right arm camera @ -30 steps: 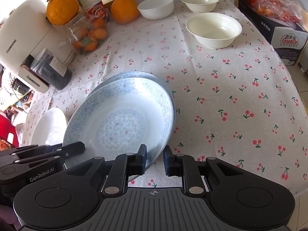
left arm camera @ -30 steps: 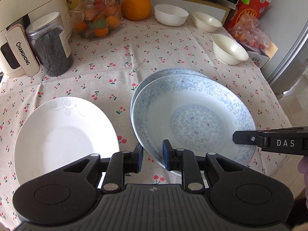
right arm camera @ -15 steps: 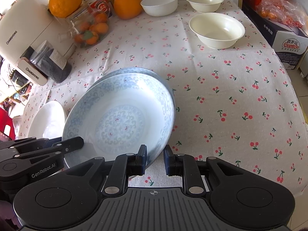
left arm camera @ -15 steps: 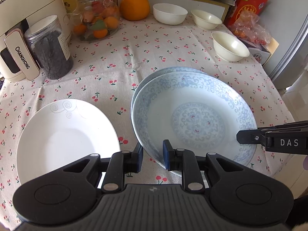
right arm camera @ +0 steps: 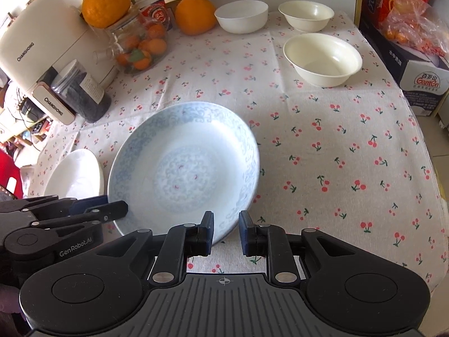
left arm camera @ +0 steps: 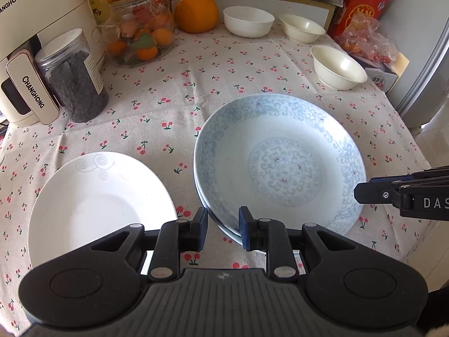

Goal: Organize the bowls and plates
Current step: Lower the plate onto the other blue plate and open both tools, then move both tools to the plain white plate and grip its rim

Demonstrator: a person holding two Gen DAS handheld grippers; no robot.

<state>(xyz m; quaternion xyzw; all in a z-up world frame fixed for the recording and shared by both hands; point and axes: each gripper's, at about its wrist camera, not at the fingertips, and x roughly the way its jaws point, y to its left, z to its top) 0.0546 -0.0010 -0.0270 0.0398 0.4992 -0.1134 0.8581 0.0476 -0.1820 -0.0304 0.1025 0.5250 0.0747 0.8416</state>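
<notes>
Two blue-patterned plates sit nested on the cherry-print cloth; the top plate (left arm camera: pixel 280 165) (right arm camera: pixel 182 168) rests in the lower one, whose rim (left arm camera: pixel 198 188) shows at the left. My left gripper (left arm camera: pixel 223 229) straddles the stack's near-left rim with its jaws slightly apart, and my right gripper (right arm camera: pixel 226 231) straddles the near-right rim the same way, cloth showing beside its right pad. A plain white plate (left arm camera: pixel 98 205) (right arm camera: pixel 75 174) lies to the left. Three white bowls (left arm camera: pixel 248 21) (left arm camera: pixel 301 28) (left arm camera: pixel 338 67) stand apart at the back right.
At the back left stand a cream appliance (left arm camera: pixel 28 42), a dark-filled jar (left arm camera: pixel 73 84) and a glass jar of oranges (left arm camera: pixel 140 33), beside a loose orange (left arm camera: pixel 196 11). Boxes and a bag (left arm camera: pixel 364 14) line the right edge. Bare cloth (right arm camera: pixel 350 154) lies right of the plates.
The top blue plate, held tilted and offset above the lower one, has dropped level into it. Both pairs of jaws have widened slightly. Neither hand has shifted.
</notes>
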